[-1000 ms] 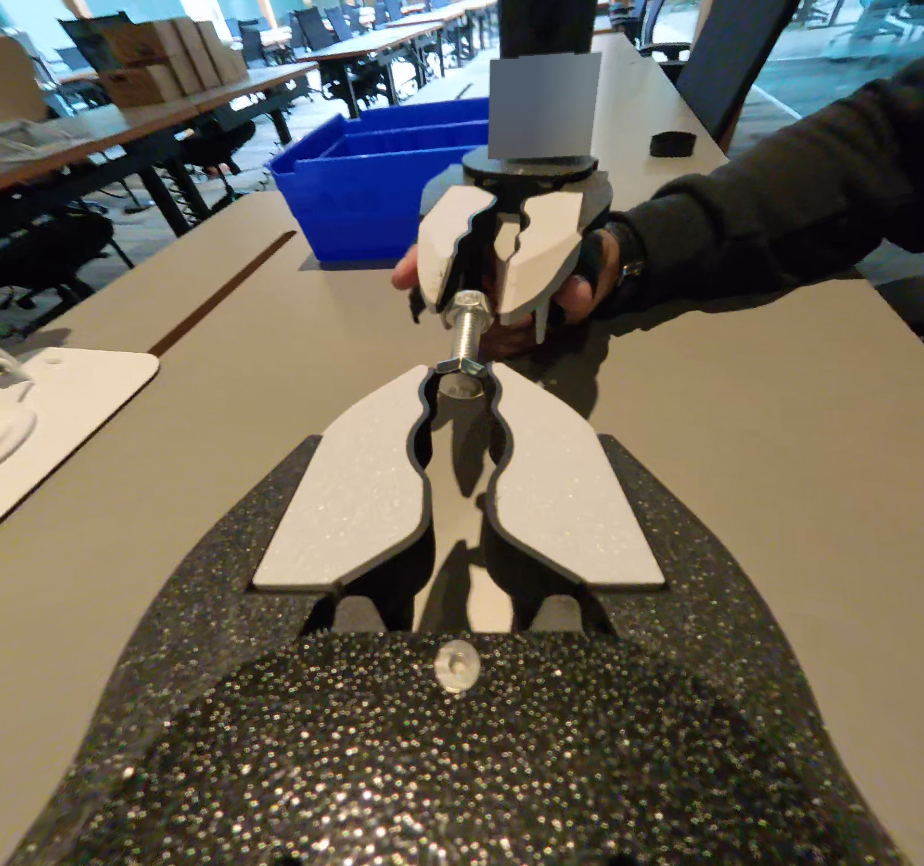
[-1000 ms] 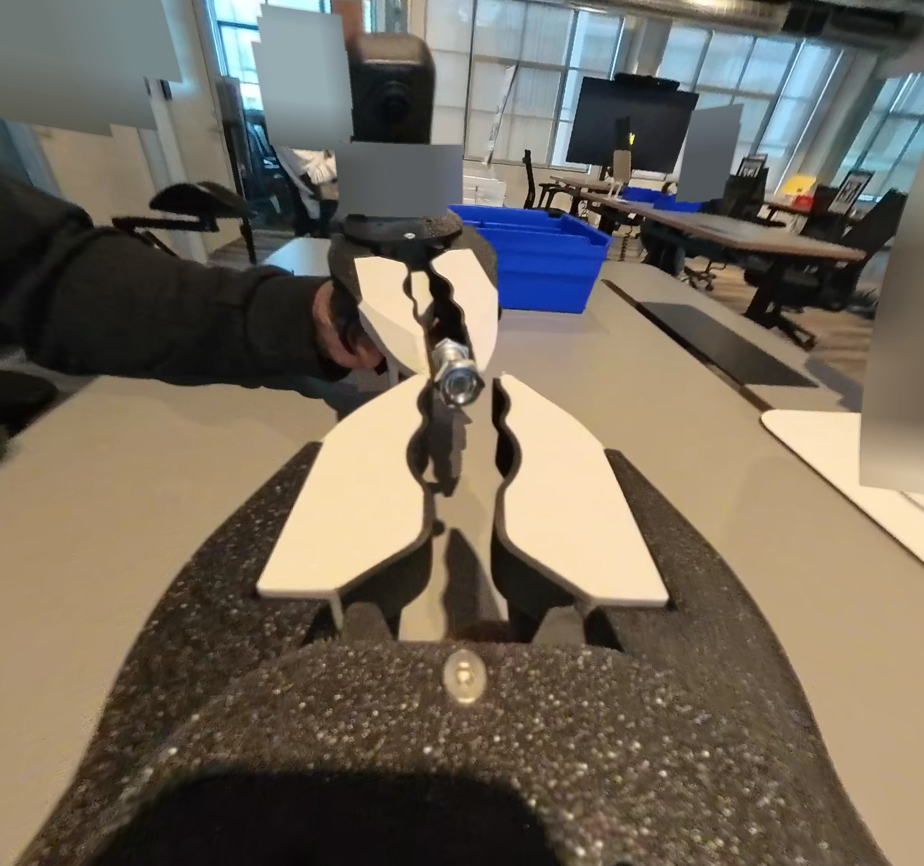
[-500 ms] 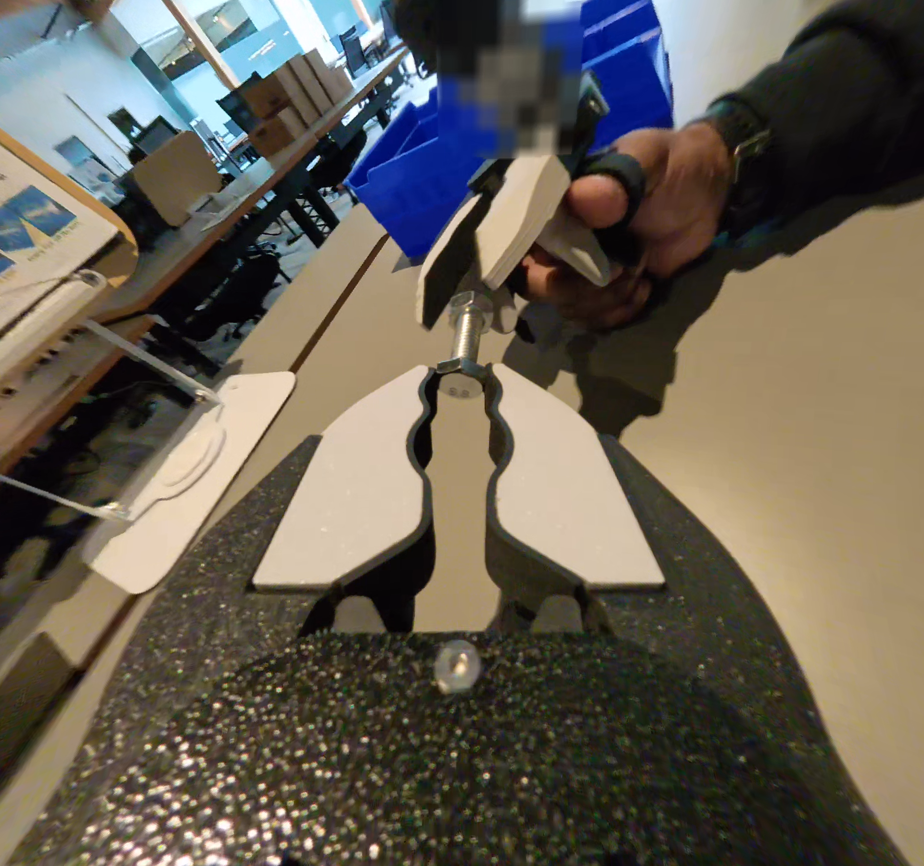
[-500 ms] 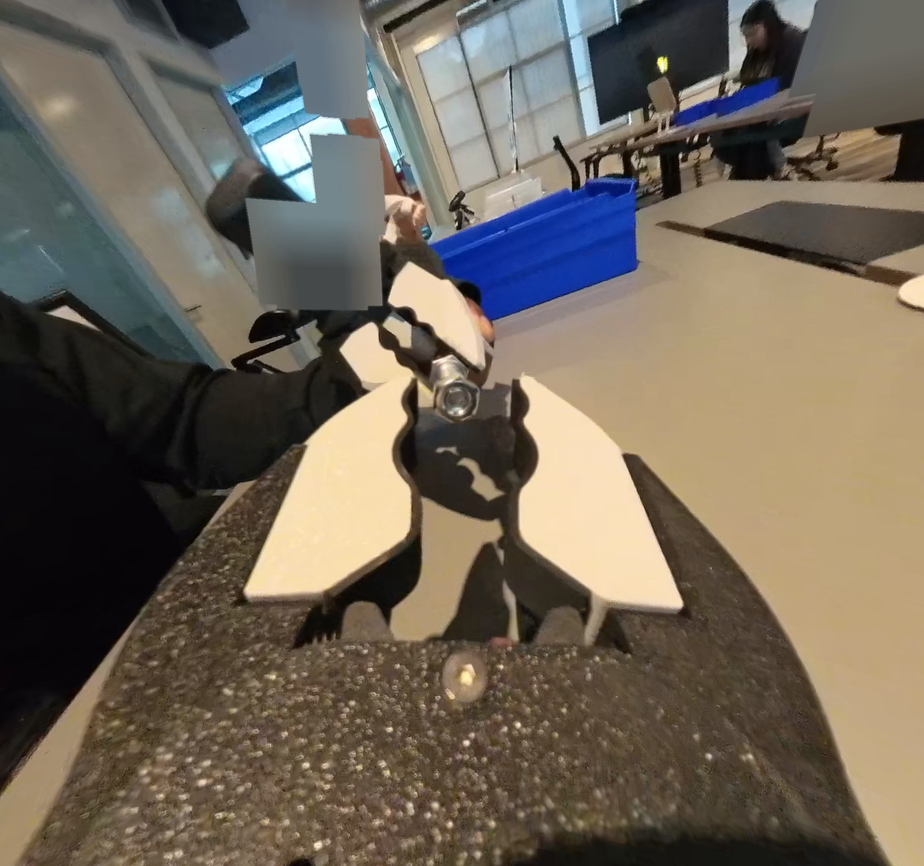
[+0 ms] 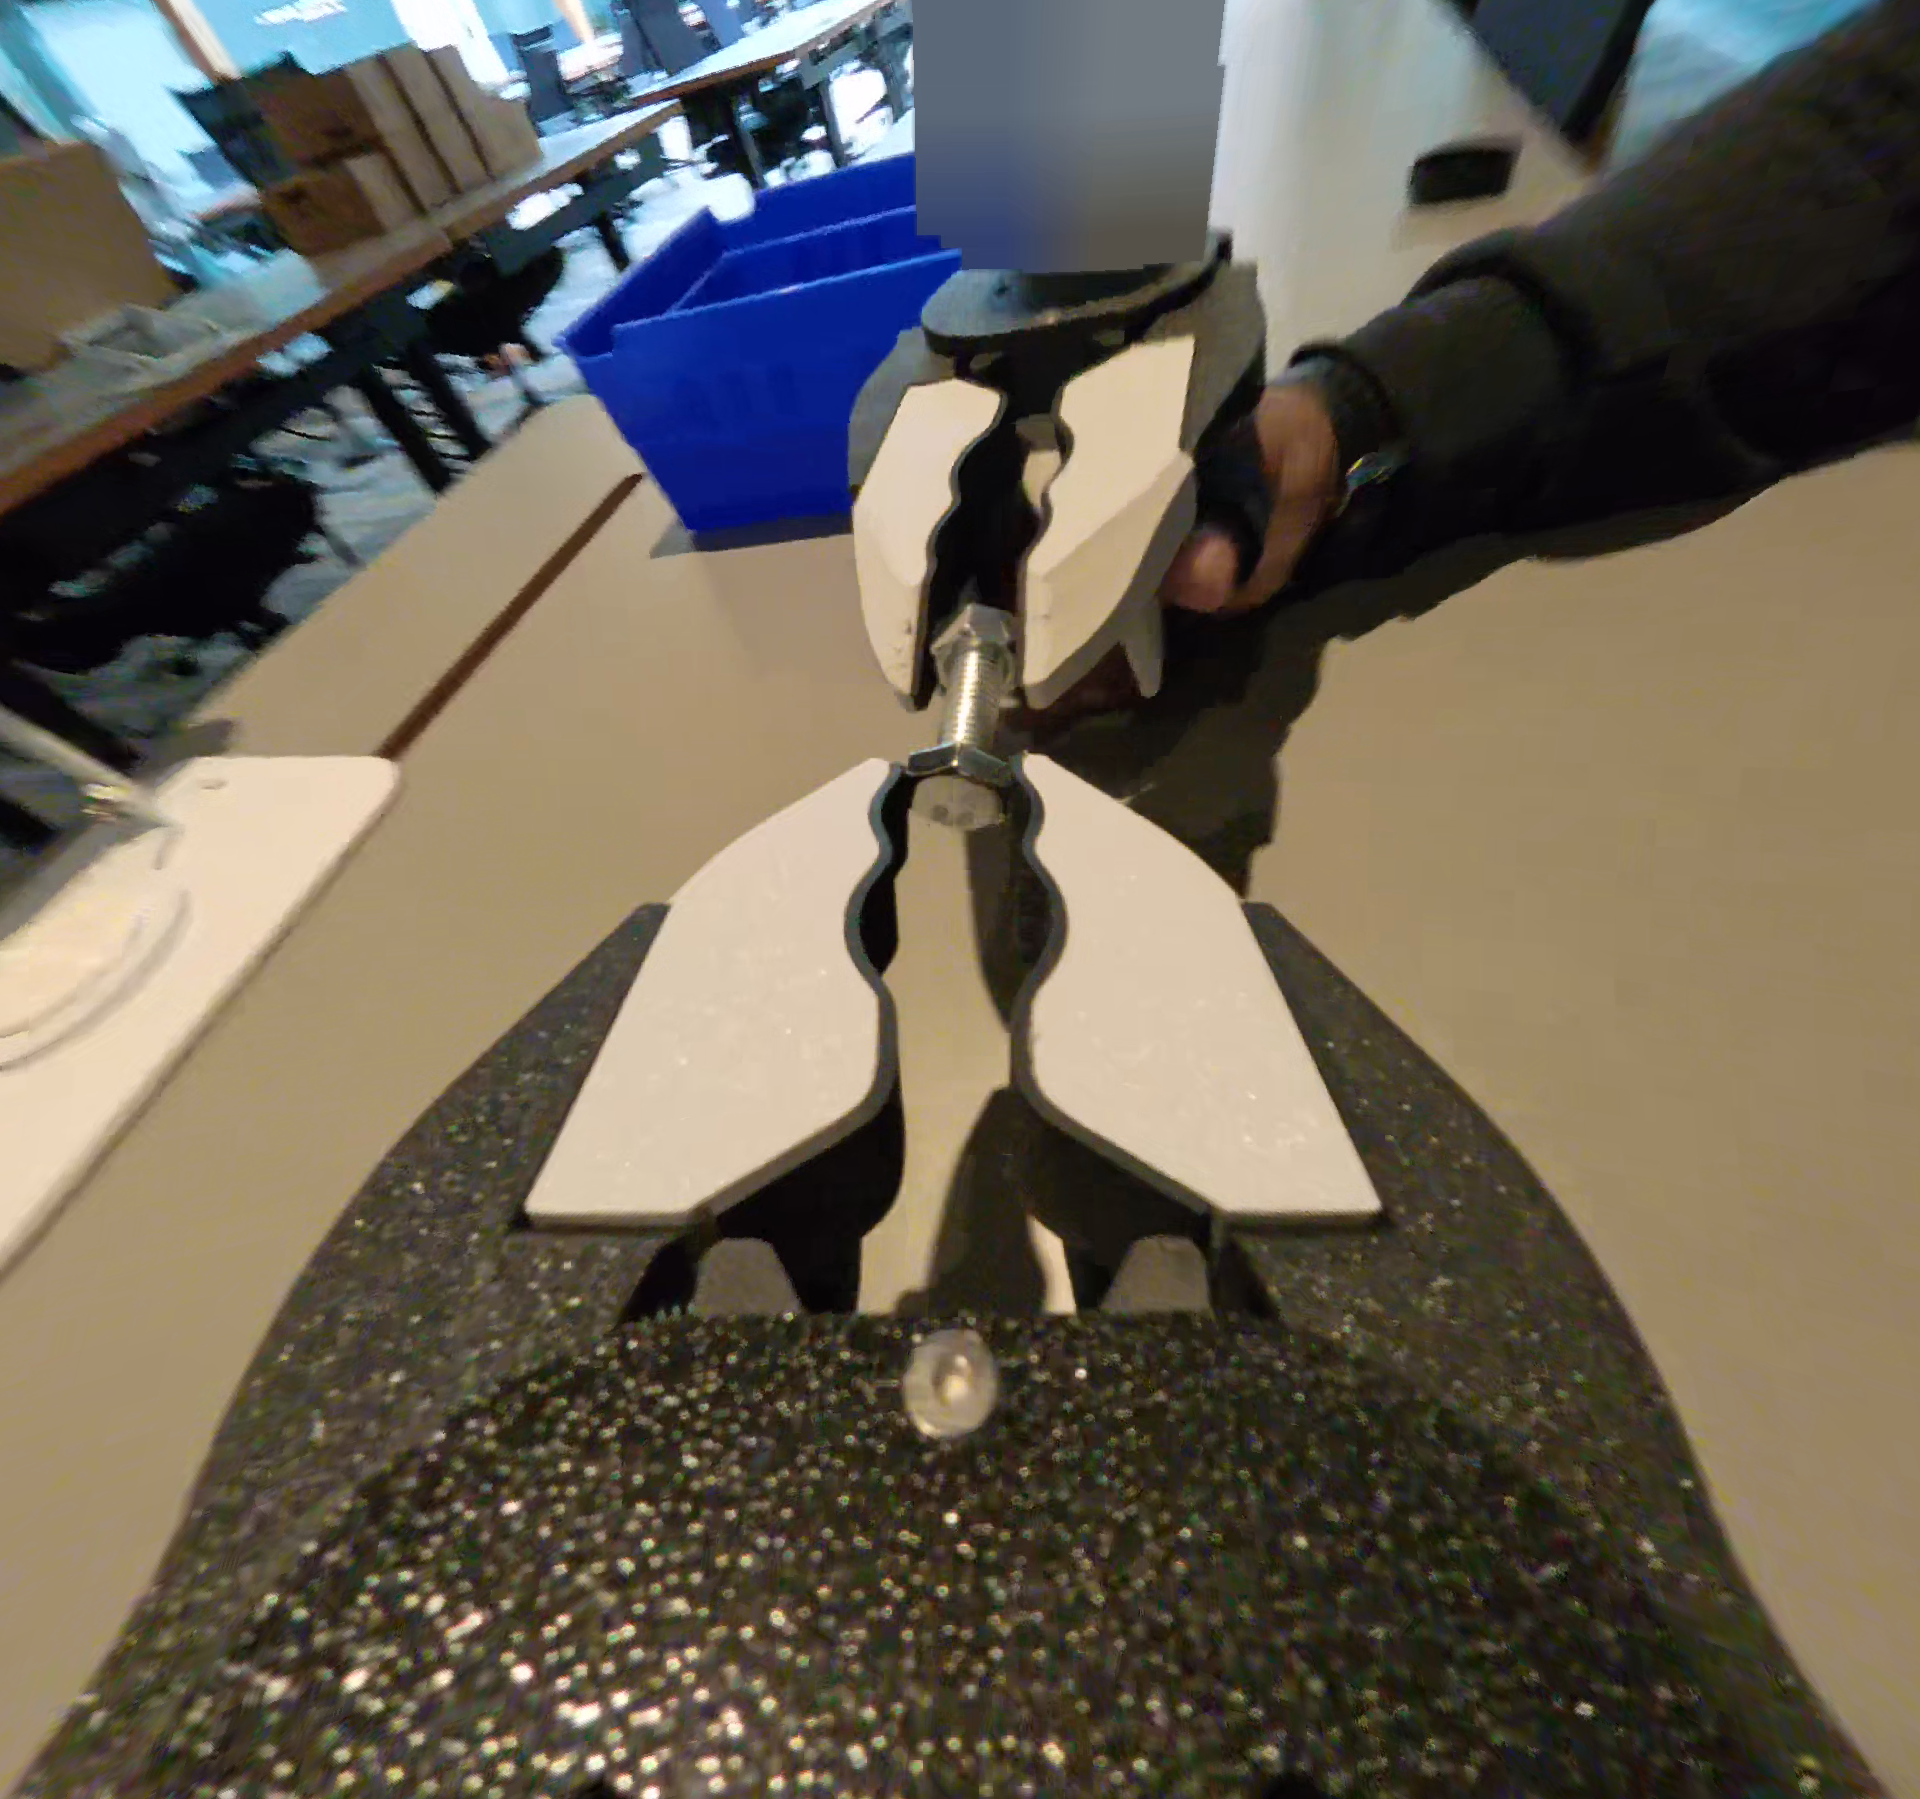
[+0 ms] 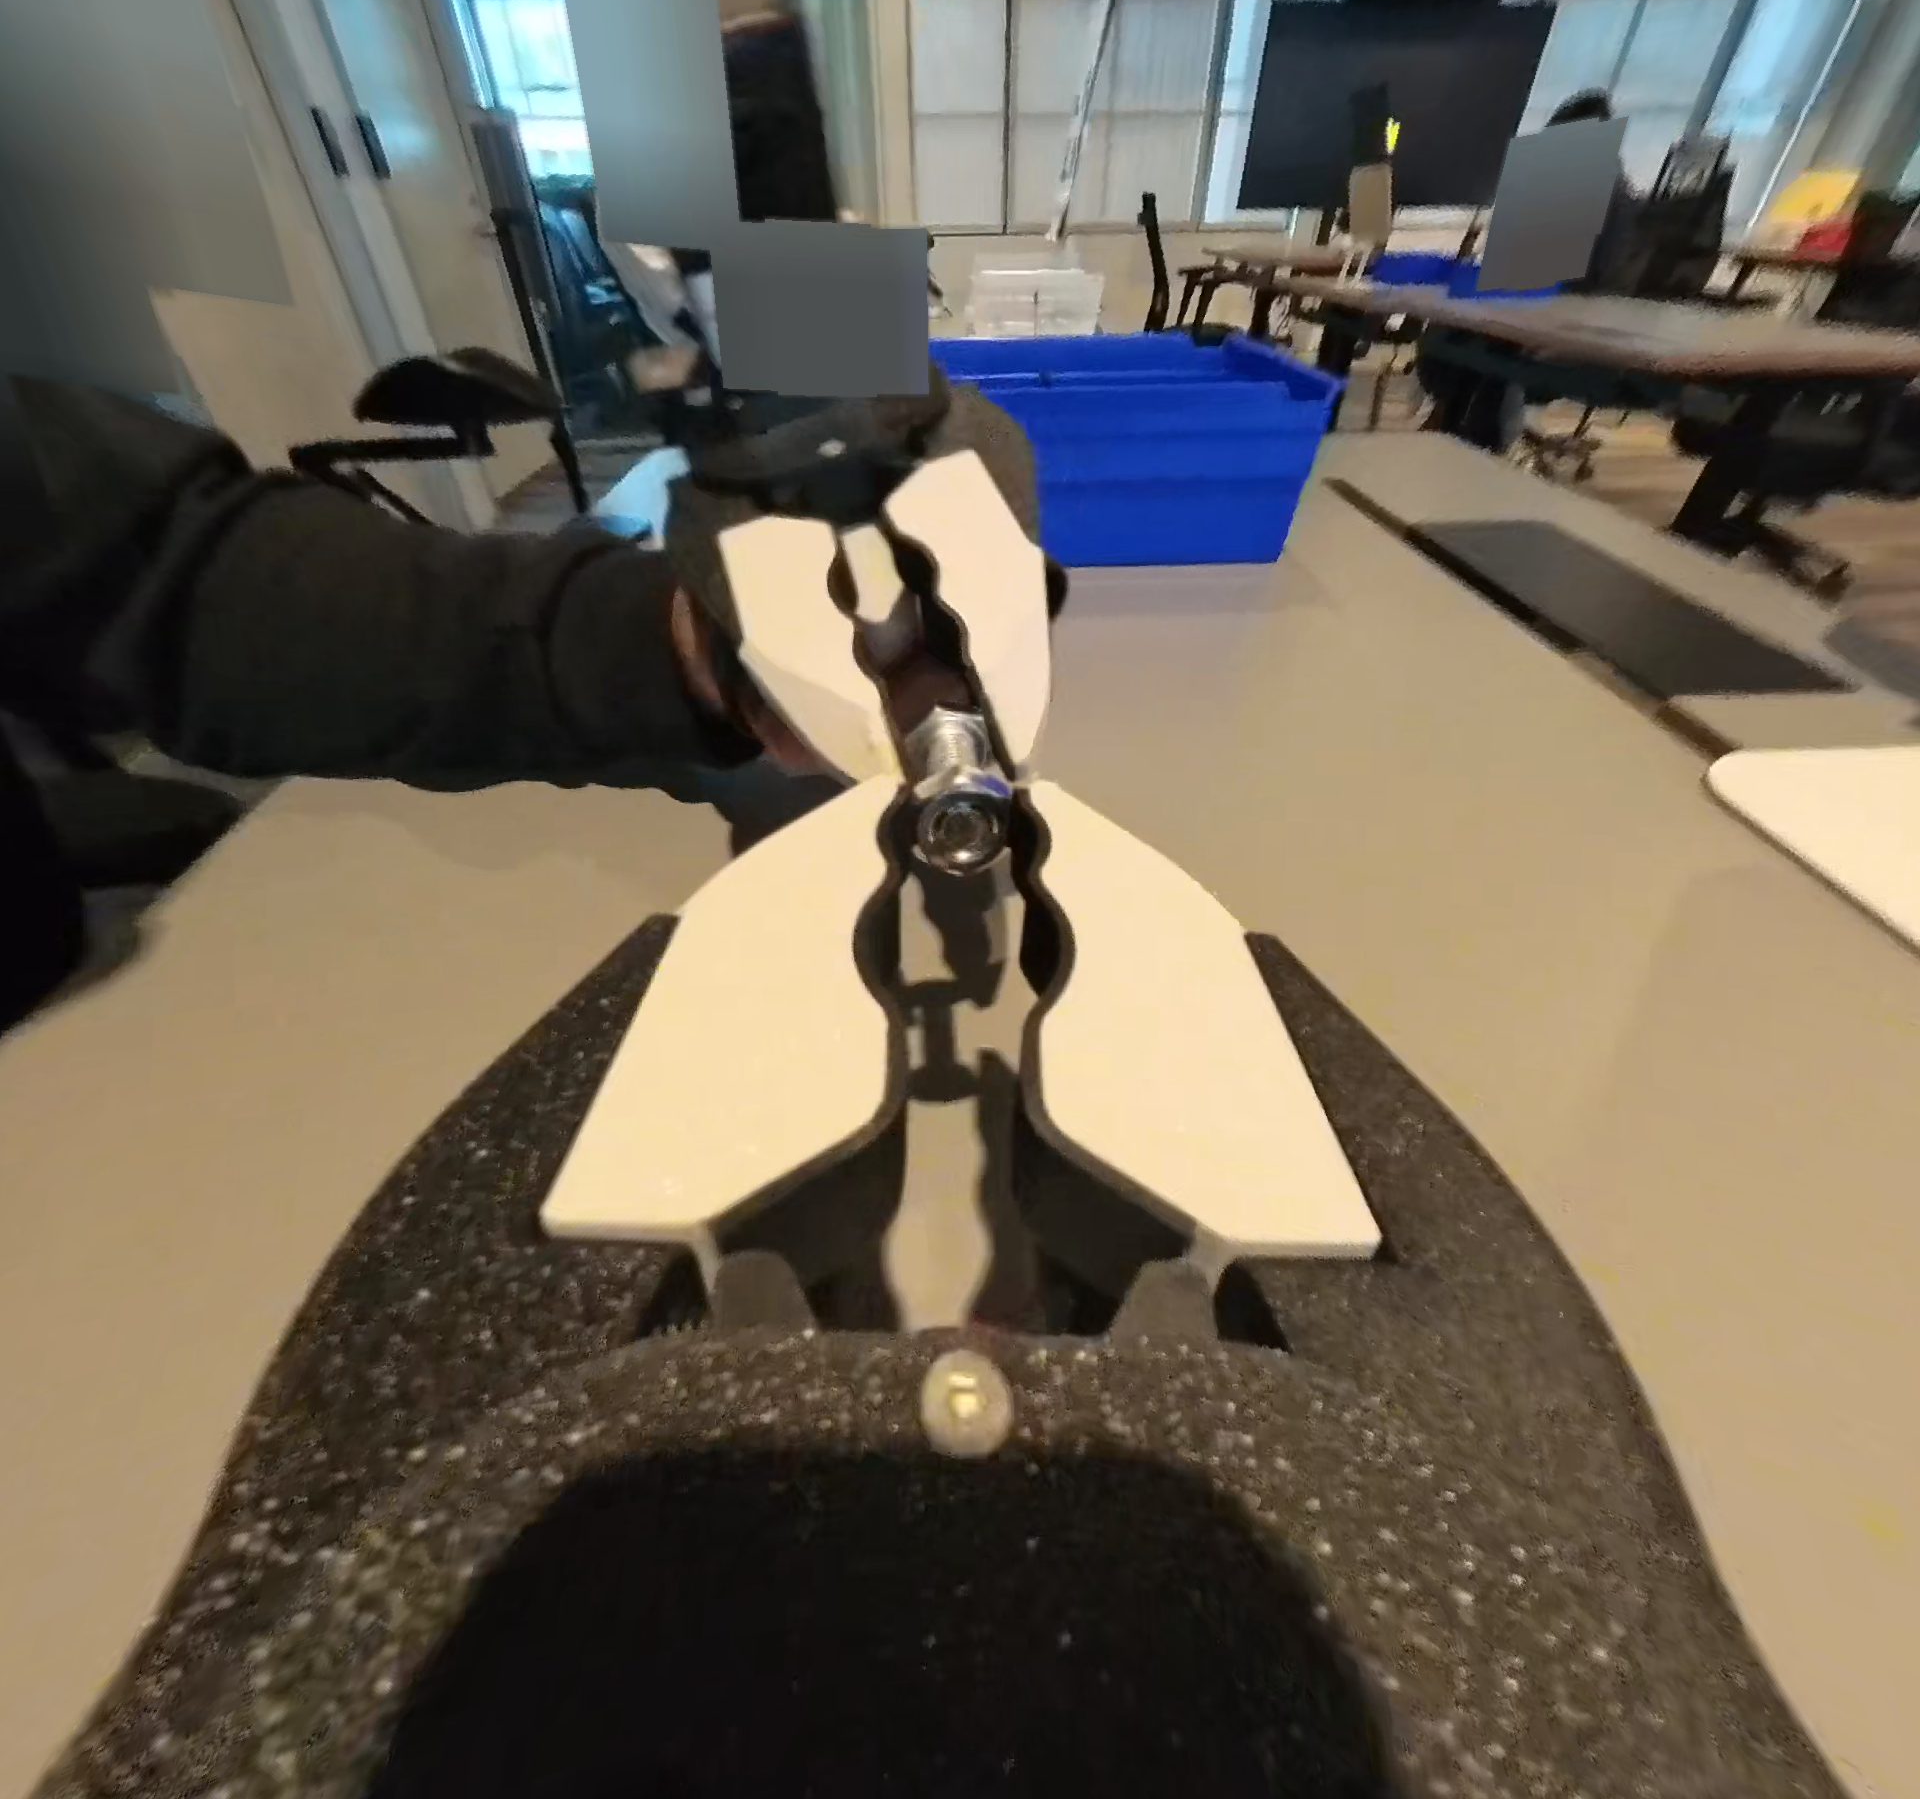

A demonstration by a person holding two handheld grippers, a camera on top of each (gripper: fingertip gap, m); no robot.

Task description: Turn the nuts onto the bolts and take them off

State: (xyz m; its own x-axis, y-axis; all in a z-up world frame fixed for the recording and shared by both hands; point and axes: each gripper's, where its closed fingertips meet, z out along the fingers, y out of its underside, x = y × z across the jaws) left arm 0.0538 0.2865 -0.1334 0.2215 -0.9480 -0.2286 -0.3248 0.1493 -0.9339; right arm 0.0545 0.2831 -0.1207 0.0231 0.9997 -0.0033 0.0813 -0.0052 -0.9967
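A silver bolt (image 5: 964,700) with a hex nut (image 5: 974,635) on its far end hangs in the air between the two grippers, above the grey table (image 5: 1558,918). My left gripper (image 5: 956,778) is shut on the bolt's hex head. My right gripper (image 5: 971,669) faces it, held by a hand in a dark sleeve, and is shut on the nut. In the right wrist view the nut (image 6: 956,830) shows end-on between my right gripper's (image 6: 958,804) tips. The bolt (image 6: 940,736) runs back into the left gripper (image 6: 940,752).
Blue plastic bins (image 5: 769,378) stand on the table behind the grippers and also show in the right wrist view (image 6: 1153,461). A white board (image 5: 156,918) lies at the left edge. A dark mat (image 6: 1610,606) lies to the right. Desks and chairs fill the room beyond. Less than 4 cm separates the two grippers' tips.
Half a second ago both grippers were rolled to the side; both are level again. The right gripper's fingers stood wider around the nut and have closed onto it.
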